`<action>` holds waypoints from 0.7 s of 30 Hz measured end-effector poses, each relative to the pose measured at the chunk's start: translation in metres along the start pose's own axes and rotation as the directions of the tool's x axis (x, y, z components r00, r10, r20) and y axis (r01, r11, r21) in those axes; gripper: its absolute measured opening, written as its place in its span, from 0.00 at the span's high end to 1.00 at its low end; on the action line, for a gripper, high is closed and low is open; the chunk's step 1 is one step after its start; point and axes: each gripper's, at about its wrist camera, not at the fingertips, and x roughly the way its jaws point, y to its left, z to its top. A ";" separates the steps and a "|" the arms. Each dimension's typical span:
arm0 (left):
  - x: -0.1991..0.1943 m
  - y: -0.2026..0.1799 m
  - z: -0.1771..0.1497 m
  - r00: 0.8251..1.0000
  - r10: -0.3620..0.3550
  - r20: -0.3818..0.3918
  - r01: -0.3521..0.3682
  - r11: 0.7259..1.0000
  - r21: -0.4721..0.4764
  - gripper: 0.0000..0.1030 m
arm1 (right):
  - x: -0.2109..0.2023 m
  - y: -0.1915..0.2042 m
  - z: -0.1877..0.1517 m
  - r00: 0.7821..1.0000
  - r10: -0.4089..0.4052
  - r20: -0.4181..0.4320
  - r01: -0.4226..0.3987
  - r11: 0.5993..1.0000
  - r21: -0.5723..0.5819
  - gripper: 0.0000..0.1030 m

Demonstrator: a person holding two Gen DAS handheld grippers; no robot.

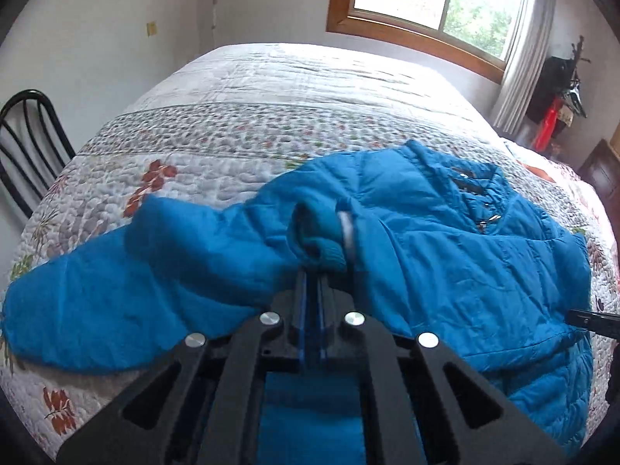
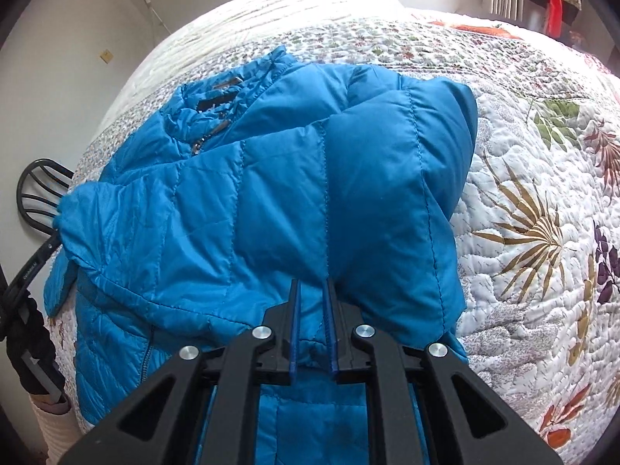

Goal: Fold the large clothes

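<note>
A blue quilted puffer jacket (image 1: 465, 240) lies on a floral quilted bed (image 1: 271, 124), collar and zipper toward the window. My left gripper (image 1: 313, 271) is shut on the knitted cuff (image 1: 321, 248) of the jacket's left sleeve (image 1: 116, 290) and holds it over the jacket body. In the right wrist view the jacket (image 2: 240, 201) fills the middle, with its right sleeve (image 2: 407, 178) folded across the body. My right gripper (image 2: 313, 283) sits low over the jacket with its jaws narrowly apart, and fabric lies between them.
A black metal chair (image 1: 27, 147) stands left of the bed. A wood-framed window (image 1: 438, 4) with a curtain (image 1: 523, 50) is behind it. Red and black items (image 1: 554, 97) hang at the right wall. Bare quilt (image 2: 542, 232) lies right of the jacket.
</note>
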 end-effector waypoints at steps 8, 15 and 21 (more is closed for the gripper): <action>-0.029 -0.021 0.008 0.995 -0.098 0.035 0.098 0.995 0.003 0.96 | -0.013 0.020 0.001 0.999 0.029 0.015 -0.029 0.999 -0.023 0.88; 0.024 -0.073 -0.003 0.993 -0.080 -0.087 0.088 0.992 0.094 0.93 | 0.003 0.034 0.008 1.000 0.014 -0.017 -0.014 0.999 -0.036 0.88; 0.058 -0.046 -0.021 0.976 -0.132 -0.176 0.143 0.989 0.048 0.96 | 0.031 0.018 0.005 0.996 0.058 -0.065 -0.058 0.998 0.011 0.90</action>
